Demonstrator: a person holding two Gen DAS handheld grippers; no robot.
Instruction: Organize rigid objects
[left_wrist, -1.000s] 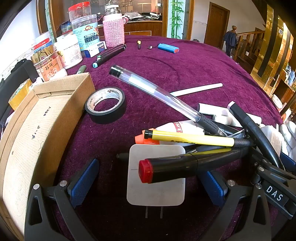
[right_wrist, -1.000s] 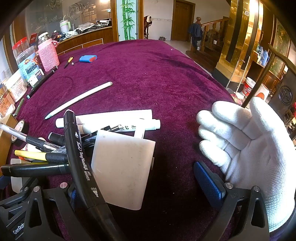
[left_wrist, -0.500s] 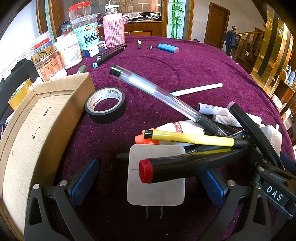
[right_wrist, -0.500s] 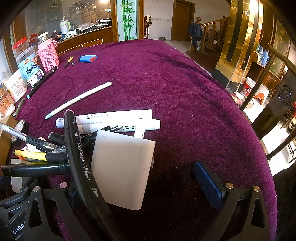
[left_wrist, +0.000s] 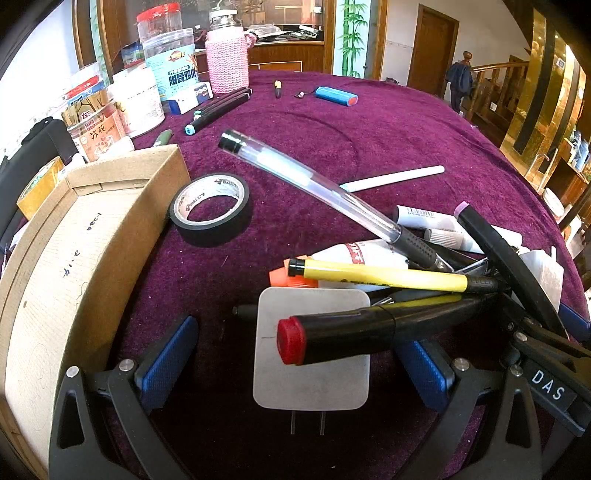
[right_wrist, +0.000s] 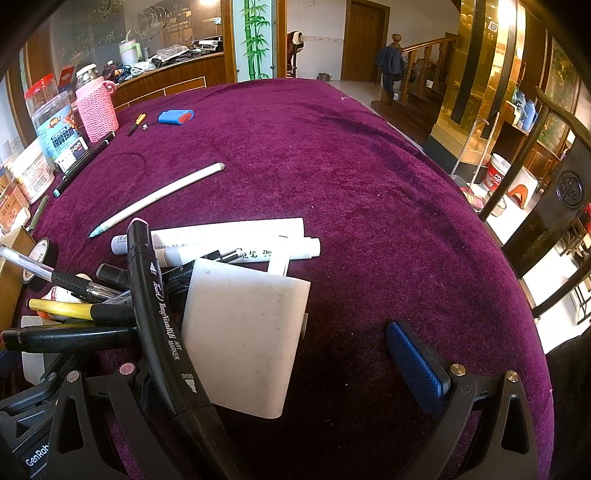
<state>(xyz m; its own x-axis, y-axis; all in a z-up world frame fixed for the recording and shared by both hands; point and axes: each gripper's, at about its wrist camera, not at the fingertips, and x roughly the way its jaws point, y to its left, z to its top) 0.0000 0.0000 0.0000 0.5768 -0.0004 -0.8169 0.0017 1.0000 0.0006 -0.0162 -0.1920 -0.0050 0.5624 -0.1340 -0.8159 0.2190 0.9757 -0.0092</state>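
Between the spread right hand-held gripper (right_wrist: 291, 350) fingers, a black pen (right_wrist: 162, 317) reads "ART MARKER".

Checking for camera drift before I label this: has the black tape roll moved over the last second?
No. In the left wrist view the black tape roll lies in the same spot beside the cardboard box corner, on the purple cloth.
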